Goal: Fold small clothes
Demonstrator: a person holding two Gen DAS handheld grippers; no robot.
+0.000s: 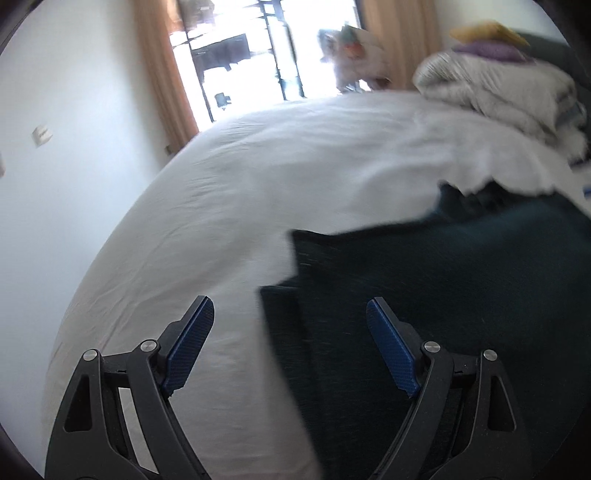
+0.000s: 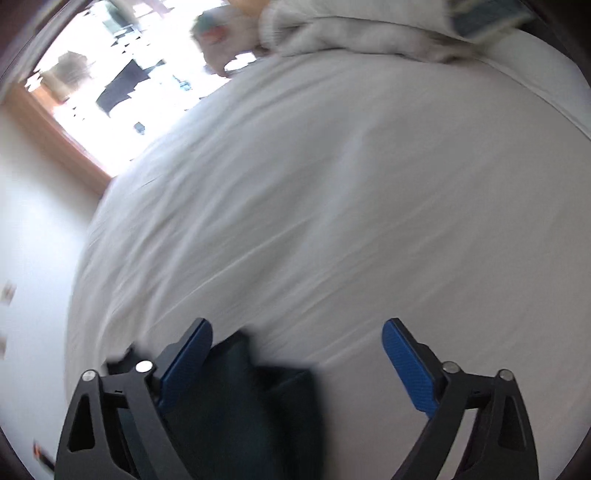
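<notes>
A dark teal garment lies folded in layers on the white bed sheet, filling the lower right of the left wrist view. My left gripper is open above its left edge, holding nothing. In the right wrist view the same dark garment lies low and left, between and under the fingers. My right gripper is open and empty above the white bed sheet. Both views are motion-blurred.
A pile of white and grey bedding with purple and yellow items sits at the far right of the bed. It also shows in the right wrist view. A bright window with tan curtains is behind. A white wall is left.
</notes>
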